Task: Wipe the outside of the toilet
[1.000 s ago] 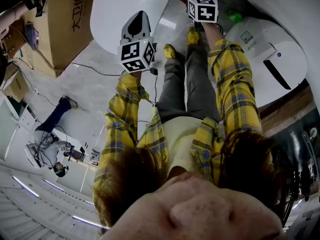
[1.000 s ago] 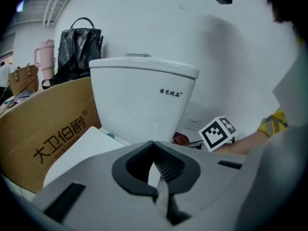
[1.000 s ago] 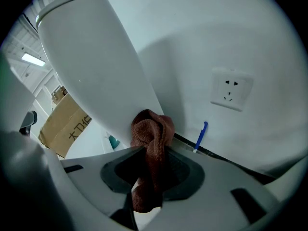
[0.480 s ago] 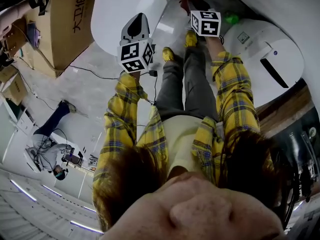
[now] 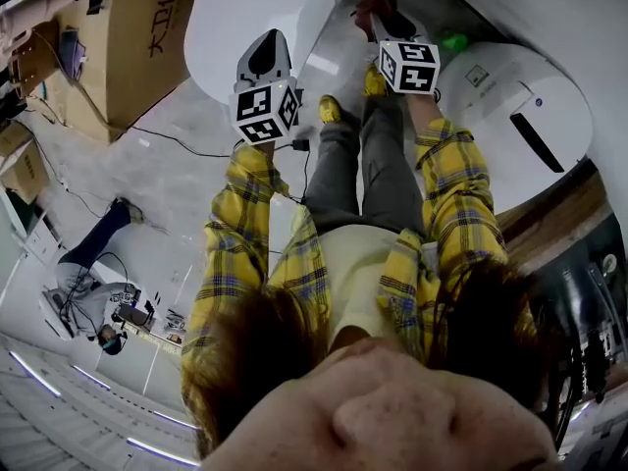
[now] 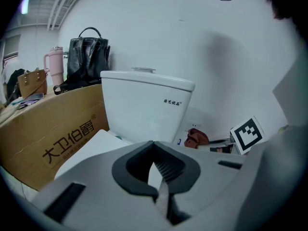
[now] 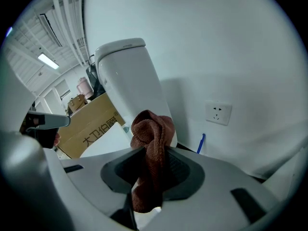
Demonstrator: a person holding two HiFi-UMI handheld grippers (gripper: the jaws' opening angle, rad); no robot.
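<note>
The white toilet stands against the wall, its tank (image 6: 147, 105) and closed lid (image 6: 91, 150) ahead of my left gripper (image 6: 155, 171), whose jaws are shut with nothing between them. My right gripper (image 7: 149, 162) is shut on a reddish-brown cloth (image 7: 153, 138) that bunches above the jaws and hangs below them, close to the tank's side (image 7: 130, 81). In the head view the lid (image 5: 245, 27) lies at top left, the left gripper (image 5: 267, 52) hovers over its edge, and the right gripper (image 5: 383, 18) holds the cloth (image 5: 378, 0) beside the toilet.
A large cardboard box (image 6: 48, 138) flanks the toilet, with a black handbag (image 6: 89, 57) and a pink tumbler (image 6: 54, 64) behind it. A wall socket (image 7: 218, 113) and a blue handle (image 7: 200, 142) are on the wall. Another white fixture (image 5: 530, 106) sits right. A person (image 5: 93, 283) crouches farther off.
The right gripper with the cloth has shifted a little to the right and down in the head view. The left gripper has barely moved.
</note>
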